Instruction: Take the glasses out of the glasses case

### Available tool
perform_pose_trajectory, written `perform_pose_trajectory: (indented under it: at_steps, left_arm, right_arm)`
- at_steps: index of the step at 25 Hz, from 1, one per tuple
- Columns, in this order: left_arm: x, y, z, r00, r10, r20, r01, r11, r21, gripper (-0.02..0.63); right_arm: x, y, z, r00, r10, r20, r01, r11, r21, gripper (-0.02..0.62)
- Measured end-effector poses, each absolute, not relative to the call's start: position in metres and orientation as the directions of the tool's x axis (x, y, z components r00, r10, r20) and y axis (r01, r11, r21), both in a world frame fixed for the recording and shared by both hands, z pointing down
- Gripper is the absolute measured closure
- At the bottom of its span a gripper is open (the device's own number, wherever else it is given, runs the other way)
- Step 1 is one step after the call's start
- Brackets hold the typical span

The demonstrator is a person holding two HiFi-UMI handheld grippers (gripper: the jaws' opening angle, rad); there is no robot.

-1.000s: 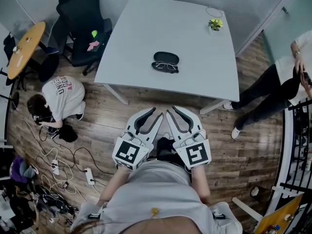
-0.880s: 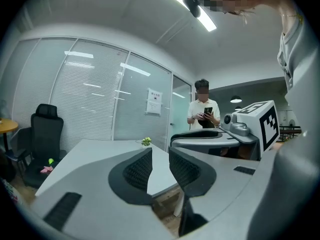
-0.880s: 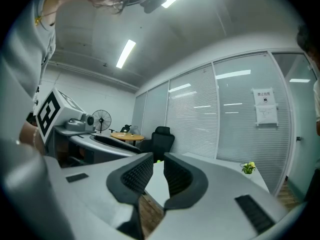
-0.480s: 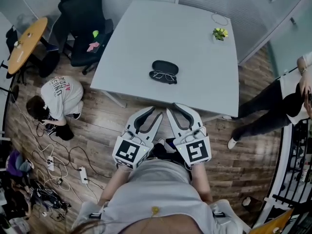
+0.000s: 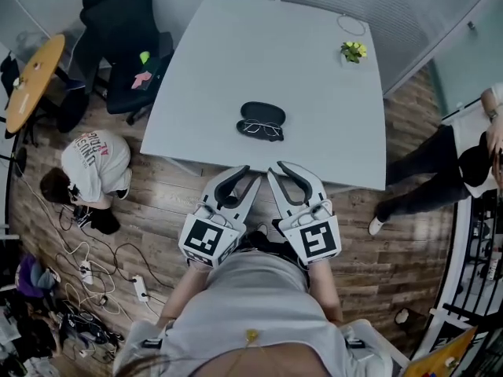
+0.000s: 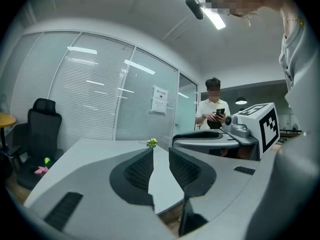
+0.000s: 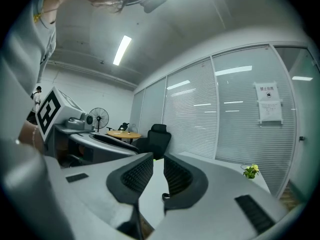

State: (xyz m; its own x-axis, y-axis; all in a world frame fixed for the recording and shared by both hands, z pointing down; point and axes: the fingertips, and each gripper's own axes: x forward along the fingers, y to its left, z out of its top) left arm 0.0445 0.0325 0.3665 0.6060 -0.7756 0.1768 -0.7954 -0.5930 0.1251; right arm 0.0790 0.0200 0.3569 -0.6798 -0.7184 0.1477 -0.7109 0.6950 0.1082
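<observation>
A black glasses case (image 5: 263, 112) lies near the front of the white table (image 5: 314, 93). The glasses (image 5: 262, 129) rest on the tabletop, touching the case's near side. Both grippers hang over the floor just short of the table's front edge. My left gripper (image 5: 245, 176) points at the table with its jaws close together and nothing between them. My right gripper (image 5: 278, 169) is beside it, in the same state. The left gripper view (image 6: 160, 151) and right gripper view (image 7: 158, 156) show only the bare tabletop between the pads. Neither view shows the case.
A small potted plant (image 5: 353, 50) and a cable loop (image 5: 351, 24) sit at the table's far right. A black office chair (image 5: 130, 45) stands left of the table. One person crouches on the floor (image 5: 94, 159) by cables; another stands at the right (image 5: 464, 151).
The table and case have come slightly closer to both grippers. The grippers keep the same pose and jaw gap.
</observation>
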Motion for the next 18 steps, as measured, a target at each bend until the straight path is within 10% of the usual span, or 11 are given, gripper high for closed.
perform_pose_trajectory:
  at_steps: [18]
  left_arm:
    - [0.018,-0.084,0.372,0.763,-0.620,0.183,-0.643,-0.756,0.122,0.502]
  right_arm:
    - [0.042,-0.086,0.379,-0.542,-0.806,0.238,-0.798,0.582,0.157,0.525]
